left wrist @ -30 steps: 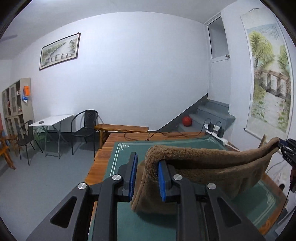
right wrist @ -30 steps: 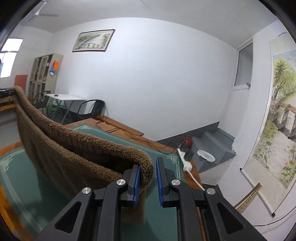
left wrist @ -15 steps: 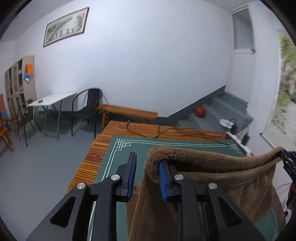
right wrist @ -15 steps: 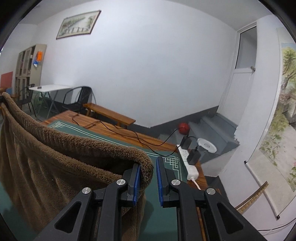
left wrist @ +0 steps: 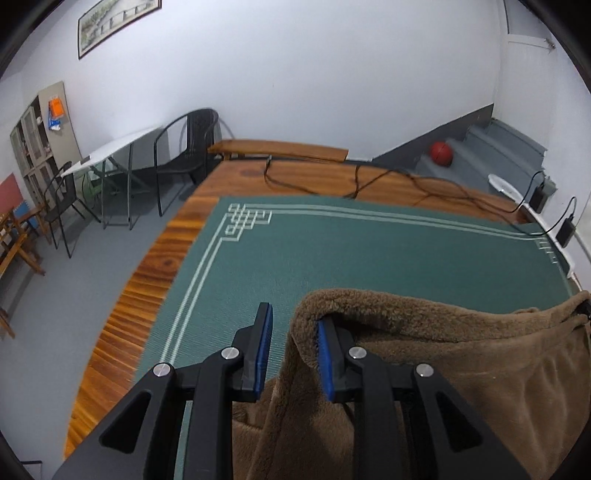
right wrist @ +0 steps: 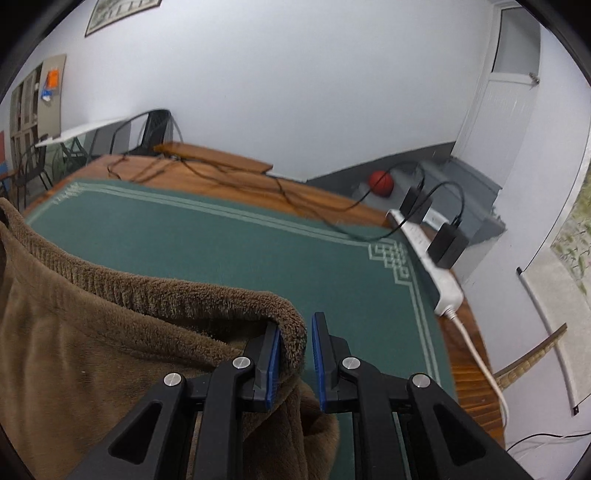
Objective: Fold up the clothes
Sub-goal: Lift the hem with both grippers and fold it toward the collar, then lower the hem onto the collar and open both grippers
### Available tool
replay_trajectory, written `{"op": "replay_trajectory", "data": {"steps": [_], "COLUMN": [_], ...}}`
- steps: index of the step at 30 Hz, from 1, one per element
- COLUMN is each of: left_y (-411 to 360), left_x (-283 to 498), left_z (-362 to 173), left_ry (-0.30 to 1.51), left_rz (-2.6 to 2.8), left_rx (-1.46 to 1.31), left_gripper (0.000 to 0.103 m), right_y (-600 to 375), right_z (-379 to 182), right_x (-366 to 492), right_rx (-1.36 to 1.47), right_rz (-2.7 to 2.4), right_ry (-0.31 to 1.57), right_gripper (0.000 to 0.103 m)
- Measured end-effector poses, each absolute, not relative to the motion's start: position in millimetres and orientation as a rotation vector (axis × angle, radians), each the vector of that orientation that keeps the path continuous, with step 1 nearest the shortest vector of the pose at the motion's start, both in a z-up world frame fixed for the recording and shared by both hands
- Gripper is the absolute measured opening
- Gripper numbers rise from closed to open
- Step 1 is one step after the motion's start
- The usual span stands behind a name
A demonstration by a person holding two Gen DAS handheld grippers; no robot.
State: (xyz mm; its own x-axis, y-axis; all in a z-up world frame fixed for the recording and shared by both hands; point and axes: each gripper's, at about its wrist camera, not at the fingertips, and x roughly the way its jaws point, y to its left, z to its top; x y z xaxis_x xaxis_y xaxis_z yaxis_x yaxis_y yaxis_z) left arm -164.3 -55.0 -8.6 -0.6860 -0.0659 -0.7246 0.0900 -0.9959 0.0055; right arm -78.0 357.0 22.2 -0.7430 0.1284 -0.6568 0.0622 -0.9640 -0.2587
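No readable writing or brand shows in either view; the framed picture (left wrist: 117,22) on the far wall carries only a landscape scene.

The brown fleece garment (left wrist: 443,387) is thick and fuzzy, with a rolled, ribbed-looking top hem. It hangs stretched between the two claws above the green mat (left wrist: 369,258) that covers the wooden desk (left wrist: 155,266), with its lower folds at the bottom of both views, close over the mat.

The left claw (left wrist: 293,347) points toward 12 o'clock, tilted down at the mat. Its jaws stand apart; the garment's corner is draped over the right finger (left wrist: 327,354), while the left finger is bare, with a visible gap beside the cloth. From there the hem runs off toward 3 o'clock.

The right claw (right wrist: 295,354) also points toward 12 o'clock and tilts down. The garment's other corner wraps over its left finger (right wrist: 271,365) and fills much of the narrow gap; whether the jaws truly pinch it cannot be told. The hem runs away toward 9 o'clock.

A white power strip (right wrist: 428,258) with black adapters lies at 2 o'clock on the desk edge, and an orange ball (right wrist: 381,182) sits on the grey steps beyond.
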Motion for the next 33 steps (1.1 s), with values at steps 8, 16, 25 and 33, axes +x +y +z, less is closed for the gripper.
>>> {"op": "replay_trajectory", "data": {"steps": [8, 16, 25, 33], "left_y": [-55, -70, -107, -33], "left_x": [-175, -174, -139, -141], "left_z": [-30, -25, 16, 0], "left_ry": [-0.038, 0.061, 0.495, 0.093], "left_rz": [-2.718, -2.731, -2.865, -2.903], "left_rx": [1.272, 1.415, 1.396, 1.593], "left_gripper": [0.056, 0.082, 0.085, 0.085], "right_y": [354, 362, 360, 338], "right_z": [-3, 10, 42, 20], "right_x": [-92, -79, -45, -63], "right_rx": [-1.213, -1.285, -1.257, -1.448], "right_rz": [2.836, 2.905, 3.039, 3.020], "right_ry": [-0.415, -0.292, -0.211, -0.184], "right_gripper": [0.016, 0.071, 0.071, 0.071]}}
